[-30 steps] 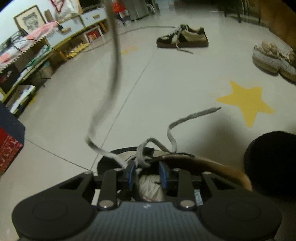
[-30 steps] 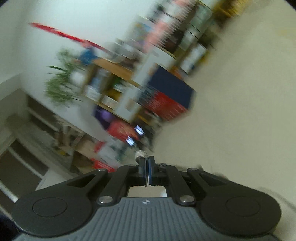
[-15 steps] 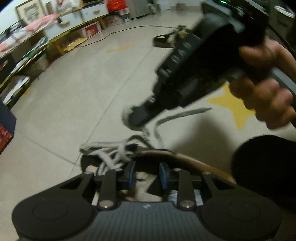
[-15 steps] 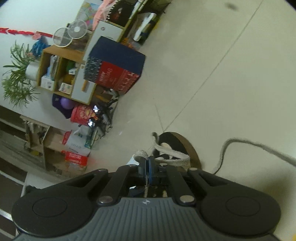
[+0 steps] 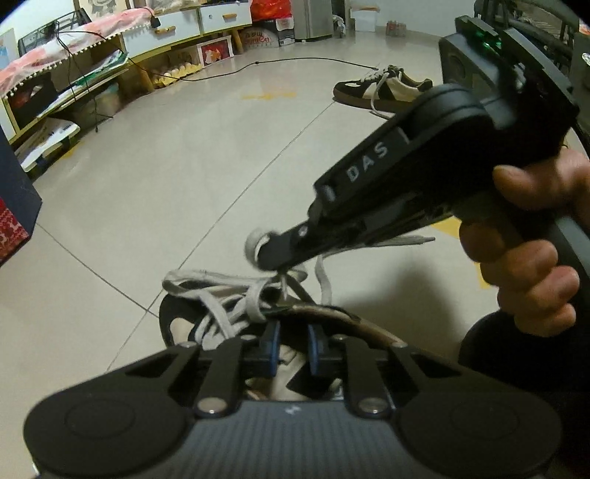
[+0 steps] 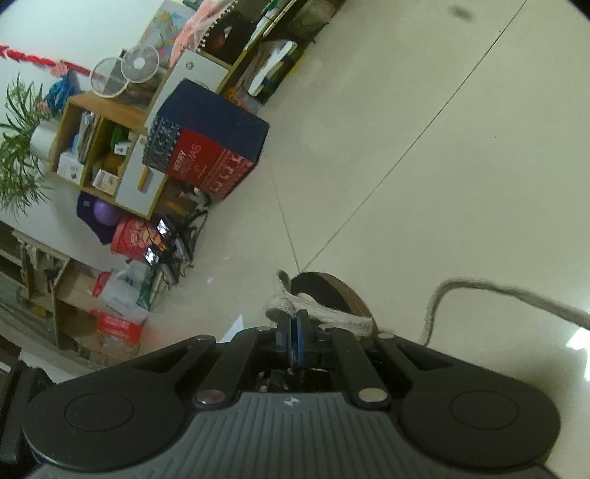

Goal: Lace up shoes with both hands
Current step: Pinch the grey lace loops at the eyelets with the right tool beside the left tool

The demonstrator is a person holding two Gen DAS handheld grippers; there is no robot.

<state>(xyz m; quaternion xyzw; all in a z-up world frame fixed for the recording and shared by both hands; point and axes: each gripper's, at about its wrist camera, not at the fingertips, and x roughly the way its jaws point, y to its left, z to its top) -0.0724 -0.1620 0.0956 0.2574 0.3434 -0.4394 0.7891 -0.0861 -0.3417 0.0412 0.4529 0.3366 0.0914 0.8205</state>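
A dark shoe with a brown collar (image 5: 173, 324) lies on the floor right under my left gripper (image 5: 293, 346). The blue pads (image 5: 271, 344) hang over the shoe's mouth, their jaws closing with a gap still showing and nothing pressed between them. Grey-white lace (image 5: 221, 283) lies in loose crossings over the tongue. My right gripper (image 5: 263, 252), held by a hand (image 5: 523, 258), reaches in from the right, shut on a loop of that lace. In the right wrist view its pads (image 6: 295, 328) pinch the lace (image 6: 332, 317) above the shoe's toe (image 6: 324, 291). The free lace end (image 6: 497, 291) trails right.
A second, matching shoe (image 5: 379, 92) lies far off on the tile floor. A navy and red box (image 6: 206, 147) stands by cluttered wooden shelves (image 6: 92, 147). Low cabinets (image 5: 184, 25) and a floor cable (image 5: 295, 60) line the far wall. A dark rounded shape (image 5: 497, 353) sits at right.
The right gripper has come down with the lace into the left wrist view; the lace that rose steeply now lies slack over the shoe. The left pads stand a little closer together.
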